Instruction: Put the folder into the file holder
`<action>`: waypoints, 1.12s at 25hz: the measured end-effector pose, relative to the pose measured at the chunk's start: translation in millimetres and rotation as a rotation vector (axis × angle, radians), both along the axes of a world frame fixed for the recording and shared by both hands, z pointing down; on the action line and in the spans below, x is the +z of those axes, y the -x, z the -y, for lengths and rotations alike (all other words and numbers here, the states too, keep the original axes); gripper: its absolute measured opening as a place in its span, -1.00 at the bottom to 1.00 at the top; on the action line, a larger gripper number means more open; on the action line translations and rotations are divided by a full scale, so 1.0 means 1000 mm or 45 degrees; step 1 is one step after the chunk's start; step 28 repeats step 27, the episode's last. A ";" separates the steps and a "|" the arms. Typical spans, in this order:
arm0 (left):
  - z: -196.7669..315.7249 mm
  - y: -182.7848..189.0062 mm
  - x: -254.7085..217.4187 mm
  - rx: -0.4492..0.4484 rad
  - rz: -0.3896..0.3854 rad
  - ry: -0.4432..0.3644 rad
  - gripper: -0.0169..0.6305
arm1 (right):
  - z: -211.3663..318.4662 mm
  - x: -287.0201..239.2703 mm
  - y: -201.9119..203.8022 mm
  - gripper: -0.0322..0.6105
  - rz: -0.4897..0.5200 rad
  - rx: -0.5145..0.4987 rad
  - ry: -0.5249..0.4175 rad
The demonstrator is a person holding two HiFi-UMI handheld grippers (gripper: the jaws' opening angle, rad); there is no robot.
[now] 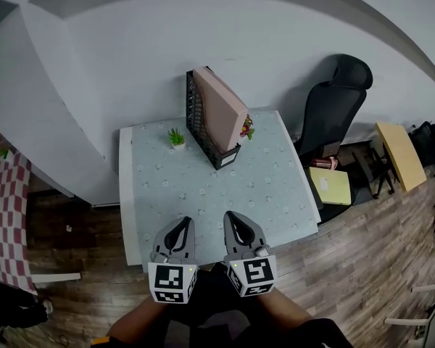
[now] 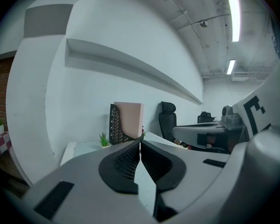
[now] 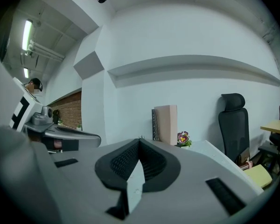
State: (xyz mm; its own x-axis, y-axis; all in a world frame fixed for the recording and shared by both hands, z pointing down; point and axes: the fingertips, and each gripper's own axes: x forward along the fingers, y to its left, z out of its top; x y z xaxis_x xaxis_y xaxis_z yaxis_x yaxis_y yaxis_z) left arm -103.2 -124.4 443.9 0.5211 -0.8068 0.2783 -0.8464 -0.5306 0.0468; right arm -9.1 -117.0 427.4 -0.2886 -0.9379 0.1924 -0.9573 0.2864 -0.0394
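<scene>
A pink folder (image 1: 221,107) stands tilted inside the black mesh file holder (image 1: 200,122) at the back of the table (image 1: 203,187). The left gripper view shows the folder (image 2: 129,119) and holder (image 2: 114,124) far ahead; the right gripper view shows the folder (image 3: 167,123) beside the holder (image 3: 154,124). My left gripper (image 1: 184,220) and right gripper (image 1: 228,214) hover side by side over the table's near edge, well short of the holder. Both are shut with their tips touching and nothing between them.
A small green plant (image 1: 176,137) sits left of the holder and a flower pot (image 1: 246,127) right of it. A black office chair (image 1: 333,107) stands at the table's right, with a yellow pad (image 1: 330,185) and a wooden desk (image 1: 400,154) beyond.
</scene>
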 end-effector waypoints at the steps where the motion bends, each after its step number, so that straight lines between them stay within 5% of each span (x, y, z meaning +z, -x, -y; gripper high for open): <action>1: -0.002 0.004 0.001 -0.004 0.008 -0.002 -0.90 | -0.003 0.002 0.004 -0.85 0.007 -0.006 0.002; 28: -0.019 0.027 0.004 -0.014 0.016 -0.007 -0.90 | -0.021 0.012 0.027 -0.86 0.000 -0.028 0.041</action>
